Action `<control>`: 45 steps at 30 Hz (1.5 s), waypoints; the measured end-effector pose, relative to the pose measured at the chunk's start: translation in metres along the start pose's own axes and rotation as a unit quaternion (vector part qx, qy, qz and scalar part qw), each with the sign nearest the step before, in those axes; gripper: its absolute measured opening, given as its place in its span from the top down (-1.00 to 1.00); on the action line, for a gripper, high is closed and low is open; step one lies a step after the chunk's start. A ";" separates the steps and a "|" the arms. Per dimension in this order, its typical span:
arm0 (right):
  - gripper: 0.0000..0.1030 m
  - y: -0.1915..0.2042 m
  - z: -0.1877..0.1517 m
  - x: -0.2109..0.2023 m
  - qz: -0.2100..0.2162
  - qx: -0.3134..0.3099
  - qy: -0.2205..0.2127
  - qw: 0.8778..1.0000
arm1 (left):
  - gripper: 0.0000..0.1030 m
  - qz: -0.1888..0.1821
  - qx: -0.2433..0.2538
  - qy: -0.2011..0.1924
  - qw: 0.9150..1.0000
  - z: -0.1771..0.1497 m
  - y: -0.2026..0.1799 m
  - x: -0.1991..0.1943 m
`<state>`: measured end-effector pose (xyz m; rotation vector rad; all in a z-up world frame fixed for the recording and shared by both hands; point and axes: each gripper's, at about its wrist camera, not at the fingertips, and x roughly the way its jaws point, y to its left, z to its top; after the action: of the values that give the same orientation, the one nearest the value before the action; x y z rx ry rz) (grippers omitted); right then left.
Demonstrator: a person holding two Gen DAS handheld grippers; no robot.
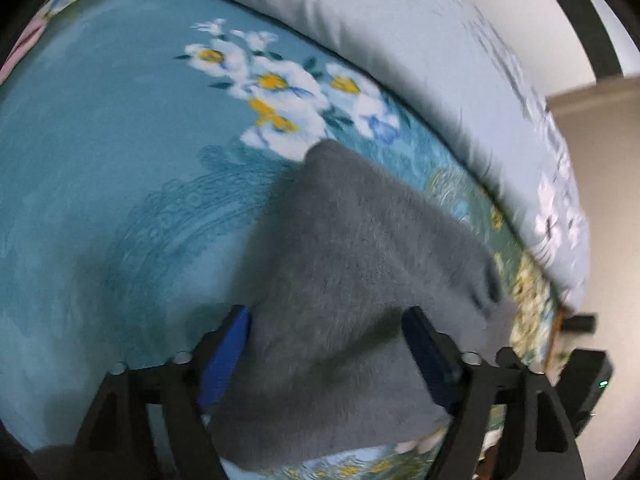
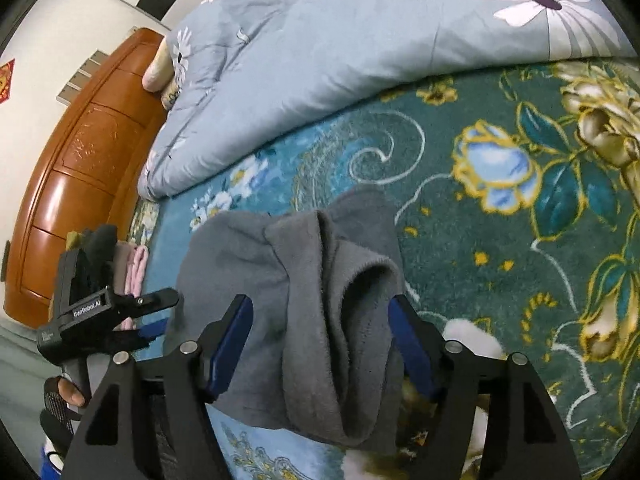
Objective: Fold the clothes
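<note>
A grey fleecy garment (image 1: 360, 260) lies bunched on the teal flowered bedspread (image 1: 100, 160). In the left wrist view my left gripper (image 1: 326, 332) stands wide open over the garment's near part. The cloth lies between its blue pads (image 1: 228, 348) without being pinched. In the right wrist view the same grey garment (image 2: 312, 300) shows several folds and a rolled cuff. My right gripper (image 2: 320, 320) is open around it, with the cloth loose between the jaws. The left gripper's body (image 2: 92, 312) appears at the garment's left edge, held by a hand (image 2: 70, 394).
A light blue flowered duvet (image 2: 320, 60) is heaped along the far side of the bedspread (image 2: 500, 280). A wooden headboard (image 2: 80, 180) and a pillow (image 2: 158, 68) are at the left. Pink folded cloth (image 2: 136, 272) lies near the headboard.
</note>
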<state>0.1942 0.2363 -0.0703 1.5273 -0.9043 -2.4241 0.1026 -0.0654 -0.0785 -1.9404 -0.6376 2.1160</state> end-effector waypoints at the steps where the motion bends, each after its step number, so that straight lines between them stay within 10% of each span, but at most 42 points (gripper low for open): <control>1: -0.39 -0.001 -0.001 0.003 -0.001 0.001 0.002 1.000 | -0.69 0.003 -0.007 0.006 1.000 0.001 0.003 0.006; 10: -0.40 -0.016 -0.009 0.025 0.000 0.028 0.001 1.000 | -0.72 -0.048 -0.067 0.039 0.996 0.006 0.023 0.030; 28: -0.52 -0.026 -0.023 0.028 -0.013 0.105 -0.020 0.994 | -0.71 -0.035 -0.063 0.045 0.996 -0.006 0.019 0.043; 39: 0.25 -0.009 -0.019 0.022 -0.013 0.146 -0.021 0.989 | 0.21 -0.067 -0.024 0.015 0.997 -0.021 0.006 0.023; 45: 0.39 0.006 -0.010 0.001 -0.004 0.130 -0.028 0.991 | 0.29 -0.113 -0.010 -0.013 0.993 -0.025 0.001 0.004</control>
<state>0.2007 0.2272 -0.0713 1.5512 -1.2712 -2.4436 0.1272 -0.0602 -0.0843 -1.7603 -0.8433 2.0050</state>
